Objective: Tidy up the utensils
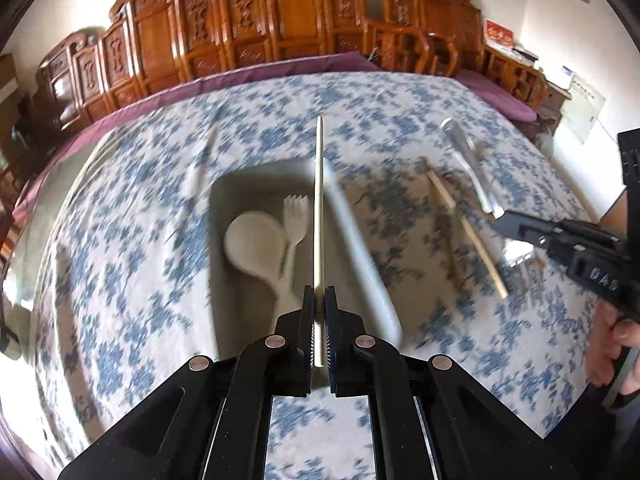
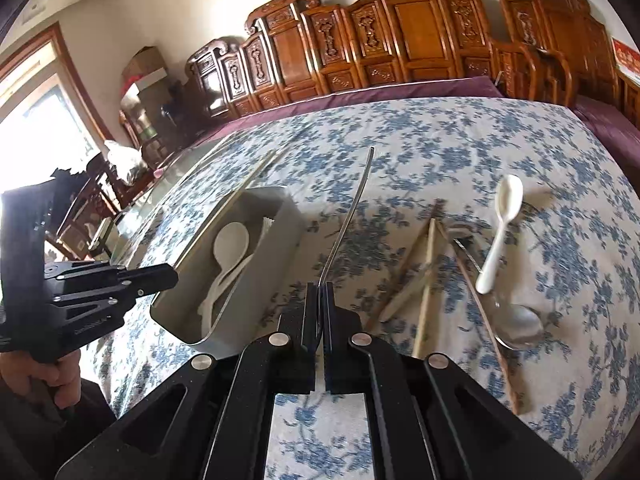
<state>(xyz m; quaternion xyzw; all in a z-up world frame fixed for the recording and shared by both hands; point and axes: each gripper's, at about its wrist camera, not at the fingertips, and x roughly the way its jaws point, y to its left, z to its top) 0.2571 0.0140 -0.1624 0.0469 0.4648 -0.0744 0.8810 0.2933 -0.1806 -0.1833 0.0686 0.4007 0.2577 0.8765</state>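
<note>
Left wrist view: left claw (image 1: 319,300) clamped on a pale chopstick (image 1: 319,200), held above the grey tray (image 1: 256,188).
Tray contents: white rice paddle (image 1: 256,246) and white fork (image 1: 295,224).
Right of tray: right claw (image 1: 505,222) pinching a metal utensil (image 1: 470,164); loose chopstick (image 1: 468,236) lies on the floral tabletop (image 1: 140,220).
Right wrist view: right claw (image 2: 319,300) shut on the thin metal handle (image 2: 352,208), seen edge-on.
Only seen here: white spoon (image 2: 500,236), metal spoon (image 2: 518,326), crossed chopsticks (image 2: 426,280).
Left edge: left claw (image 2: 170,275) beside the tray (image 2: 288,216).
Behind: carved wooden chairs (image 2: 400,32).
</note>
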